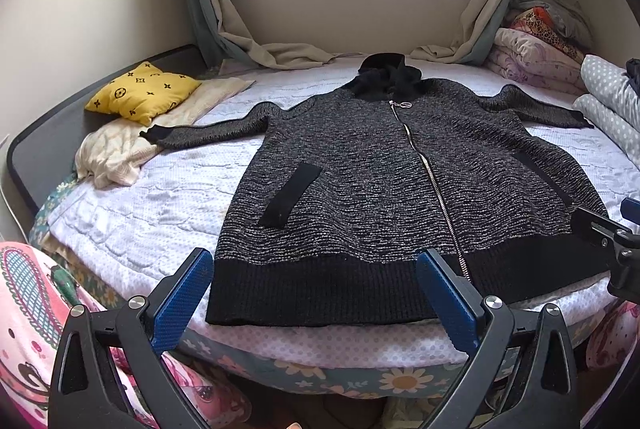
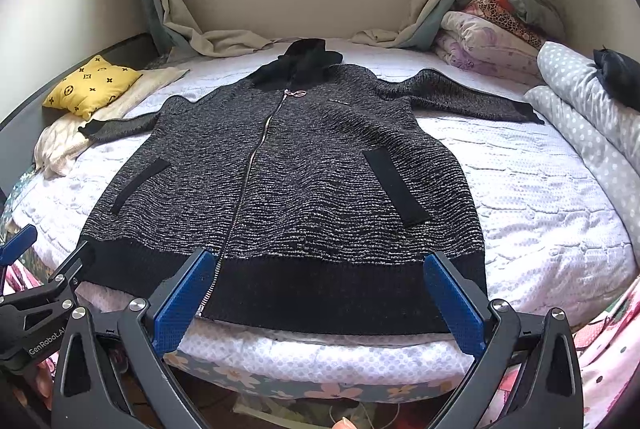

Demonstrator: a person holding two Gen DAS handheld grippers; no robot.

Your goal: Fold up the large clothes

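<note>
Blue-padded fingers of my left tool [image 1: 316, 303] and right tool [image 2: 318, 303] frame the near edge of the bed [image 2: 560, 213], both spread wide and holding nothing. On it, the zipped grey-and-black knit coat [image 1: 360, 181] lies flat, face up, its long axis running straight away from me: black hem band [image 2: 320, 293] nearest, hood [image 1: 386, 75] farthest, sleeves out sideways. My left tool faces the hem's left half, my right its right half; the zipper [image 2: 256, 153] marks the midline between them.
</note>
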